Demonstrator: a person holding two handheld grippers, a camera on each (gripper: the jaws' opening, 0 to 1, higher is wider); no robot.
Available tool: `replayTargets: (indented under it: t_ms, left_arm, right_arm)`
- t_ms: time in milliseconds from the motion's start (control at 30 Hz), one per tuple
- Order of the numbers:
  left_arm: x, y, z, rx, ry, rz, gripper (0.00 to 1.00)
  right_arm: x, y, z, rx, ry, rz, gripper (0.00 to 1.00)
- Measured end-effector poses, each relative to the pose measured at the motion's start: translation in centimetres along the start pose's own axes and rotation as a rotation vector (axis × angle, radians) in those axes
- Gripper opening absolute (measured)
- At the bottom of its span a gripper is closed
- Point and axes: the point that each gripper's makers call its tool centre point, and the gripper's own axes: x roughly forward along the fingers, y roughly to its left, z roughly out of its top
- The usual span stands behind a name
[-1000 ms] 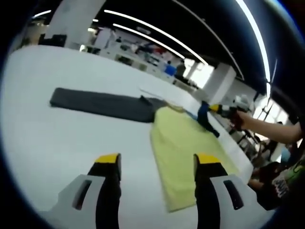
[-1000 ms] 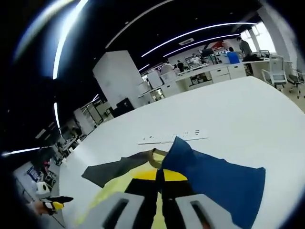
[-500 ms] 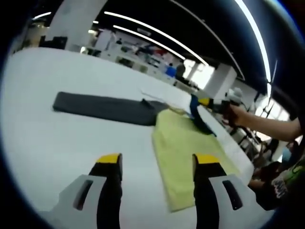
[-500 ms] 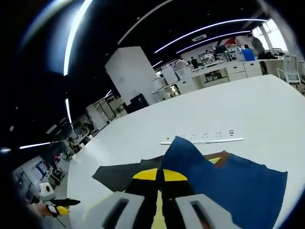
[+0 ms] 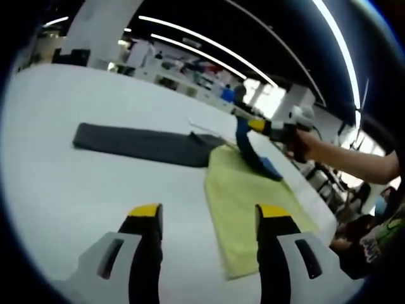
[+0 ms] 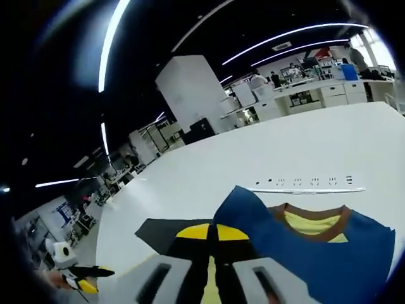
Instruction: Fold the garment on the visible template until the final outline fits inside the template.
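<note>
On the white surface [image 5: 69, 190] a dark grey garment [image 5: 139, 142] is laid at 10 o'clock in the left gripper view, with the yellow garment [image 5: 247, 202] spread just beside it; the left claw [image 5: 207, 218] is held wide and empty above them. At 2 o'clock the right claw [image 5: 252, 125] is closed on the blue sleeve [image 6: 253, 218], now carried higher and further inward than half a second ago. The brown collar [image 6: 310, 218] has been uncovered, so a fold appears underway.
</note>
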Motion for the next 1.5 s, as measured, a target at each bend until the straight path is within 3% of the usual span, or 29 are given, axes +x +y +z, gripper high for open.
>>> replayTargets:
  t_ms: [333,867,1267,1333,1500]
  left_arm:
    - [-0.2,0.4,0.0,-0.013,-0.008,0.008,0.54]
    - [-0.4,1.0,-0.2,-0.025,-0.013,0.022,0.54]
    - [-0.4,1.1,-0.1,-0.026,-0.015,0.022,0.54]
    - [-0.3,1.1,0.0,-0.025,-0.016,0.022,0.54]
    - [-0.3,1.1,0.0,-0.024,-0.016,0.020,0.54]
  right_arm:
    - [2.2,-0.8,-4.0,-0.031,0.105,-0.026,0.00]
    - [3.9,-0.6,-7.2,-0.026,0.174,-0.008,0.00]
    - [4.2,-0.6,-8.2,-0.067,0.204,-0.007,0.00]
    - [4.2,-0.7,-8.1,-0.113,0.195,-0.015,0.05]
    - [3.9,-0.8,-7.5,-0.180,0.166,-0.015,0.35]
